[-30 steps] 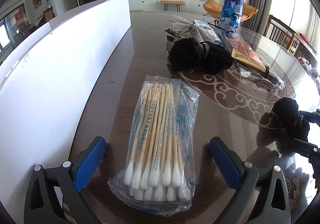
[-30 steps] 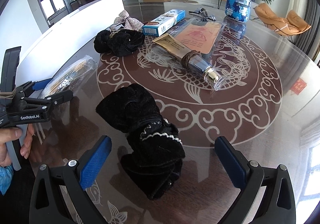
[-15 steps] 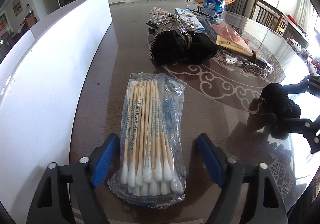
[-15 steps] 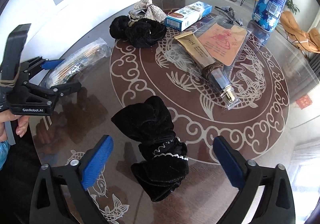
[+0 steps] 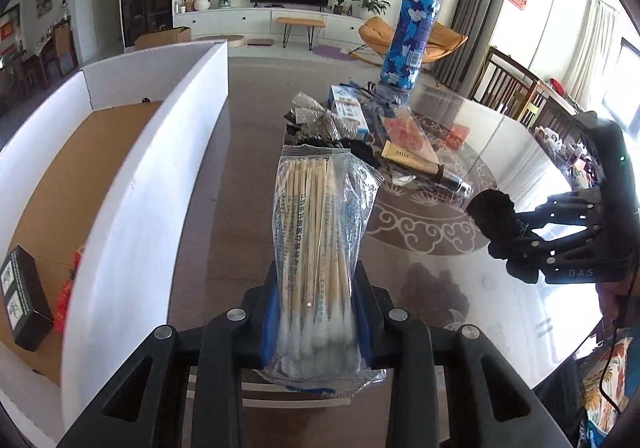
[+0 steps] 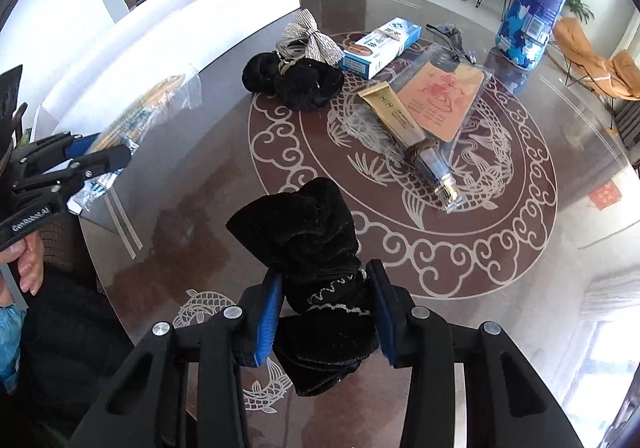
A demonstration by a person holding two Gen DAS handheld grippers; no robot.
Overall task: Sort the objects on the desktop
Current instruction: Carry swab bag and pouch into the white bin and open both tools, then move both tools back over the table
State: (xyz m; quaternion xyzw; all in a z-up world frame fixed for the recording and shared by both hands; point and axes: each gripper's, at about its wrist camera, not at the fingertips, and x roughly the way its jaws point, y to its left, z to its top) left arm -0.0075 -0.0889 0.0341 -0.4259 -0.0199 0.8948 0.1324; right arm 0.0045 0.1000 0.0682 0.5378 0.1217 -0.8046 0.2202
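While both hands carry something: I judge that I am in the transport step of the sorting, after the pick and before the drop.
Left tongs (image 5: 316, 312): pressed together on the pack of cotton swabs (image 5: 320, 232), pinching it at the end with the cotton tips; the pack stands up from the pads and is clear of the bench (image 5: 224, 216).
Right tongs (image 6: 326, 312): the jaws are closing on the black scrunchie (image 6: 308, 248), and the blue pads press on its lower half; it is lifted off the glass.
White box (image 5: 132, 208): it stands just beside the left tongs, on the left in the left wrist view; it is open at the top, with a brown floor and a small dark box (image 5: 24, 308) inside.
Remaining on the bench: a second black scrunchie (image 6: 296, 82), a silver bow (image 6: 312, 36), a blue carton (image 6: 380, 46), a gold tube (image 6: 404, 120), a flat pink packet (image 6: 444, 98), a blue bottle (image 6: 536, 0).
Next move, my judgement: I carry the swabs over the white wall and spread the tongs only when the pack is above the brown floor.
Care: the long pack can catch the wall if it is too low.
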